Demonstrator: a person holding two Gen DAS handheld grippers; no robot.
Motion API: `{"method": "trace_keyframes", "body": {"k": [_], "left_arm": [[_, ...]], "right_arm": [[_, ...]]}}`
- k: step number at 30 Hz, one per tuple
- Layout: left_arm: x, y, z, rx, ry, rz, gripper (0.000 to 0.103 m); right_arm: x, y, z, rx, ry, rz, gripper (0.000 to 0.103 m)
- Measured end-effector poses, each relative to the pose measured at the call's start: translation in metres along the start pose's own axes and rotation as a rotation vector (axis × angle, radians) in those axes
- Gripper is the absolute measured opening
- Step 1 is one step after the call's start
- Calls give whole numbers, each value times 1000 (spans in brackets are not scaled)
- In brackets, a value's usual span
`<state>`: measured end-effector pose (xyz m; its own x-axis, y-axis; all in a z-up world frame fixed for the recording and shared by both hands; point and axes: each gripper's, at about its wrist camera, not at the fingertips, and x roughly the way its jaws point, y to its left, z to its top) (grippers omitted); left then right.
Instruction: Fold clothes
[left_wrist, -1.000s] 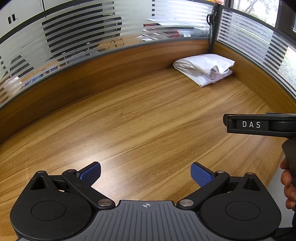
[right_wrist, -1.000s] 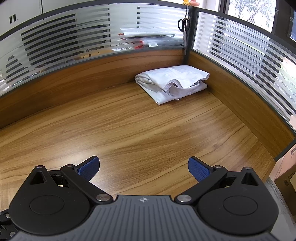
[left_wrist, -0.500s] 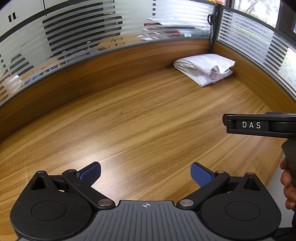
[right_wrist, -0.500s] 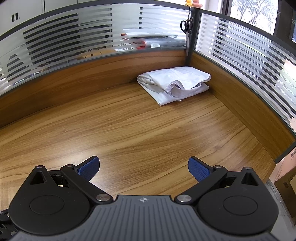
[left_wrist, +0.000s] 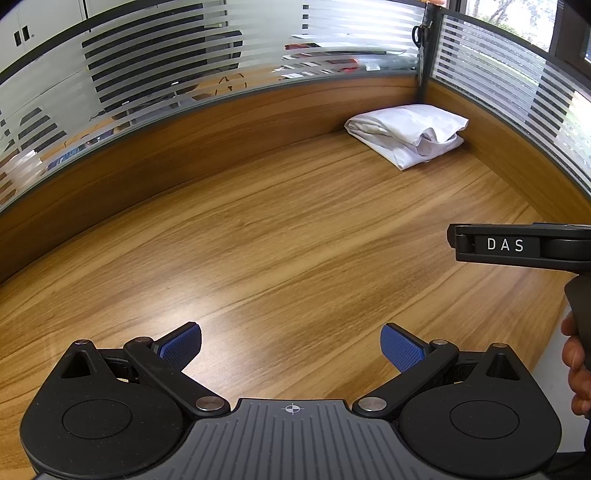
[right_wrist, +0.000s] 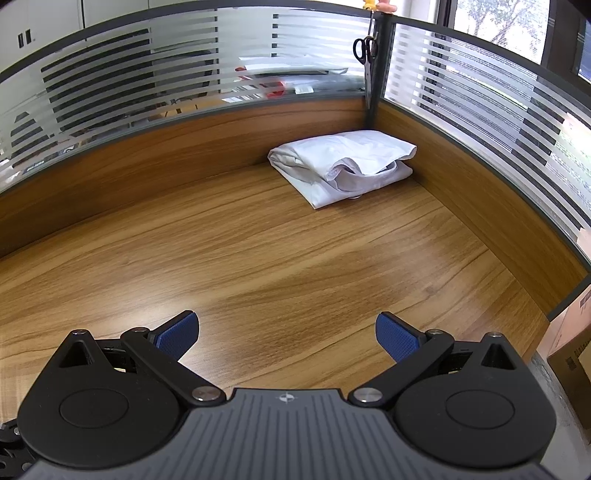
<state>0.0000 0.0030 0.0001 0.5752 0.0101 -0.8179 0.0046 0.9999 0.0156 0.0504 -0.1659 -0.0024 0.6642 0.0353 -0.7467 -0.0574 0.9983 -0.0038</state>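
Left gripper (left_wrist: 291, 345): held wide open above the desk at the bottom of the frame; nothing was gripped between the 2 blue pads (left_wrist: 181, 343).
Right gripper (right_wrist: 287, 334): spread equally wide, nothing held; its black body was seen at the right edge of the left wrist view.
Folded white garment (right_wrist: 341, 164): laid in the upper right, in the corner where 2 partition walls met, touching the desk, well apart from both grippers.
Wooden desk (right_wrist: 258, 258): a broad bare stretch was left between grippers and garment.
Edges: bounded by wood-and-glass partitions (right_wrist: 184, 92) at top and right.
Scissors (right_wrist: 365, 48): hung on the corner post.
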Motion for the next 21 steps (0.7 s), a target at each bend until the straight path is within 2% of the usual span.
{"method": "trace_keyframes", "body": {"k": [21], "left_arm": [[1, -6, 1, 19, 11, 3, 103]], "right_arm": [[-1, -6, 1, 23, 10, 0, 103]]}}
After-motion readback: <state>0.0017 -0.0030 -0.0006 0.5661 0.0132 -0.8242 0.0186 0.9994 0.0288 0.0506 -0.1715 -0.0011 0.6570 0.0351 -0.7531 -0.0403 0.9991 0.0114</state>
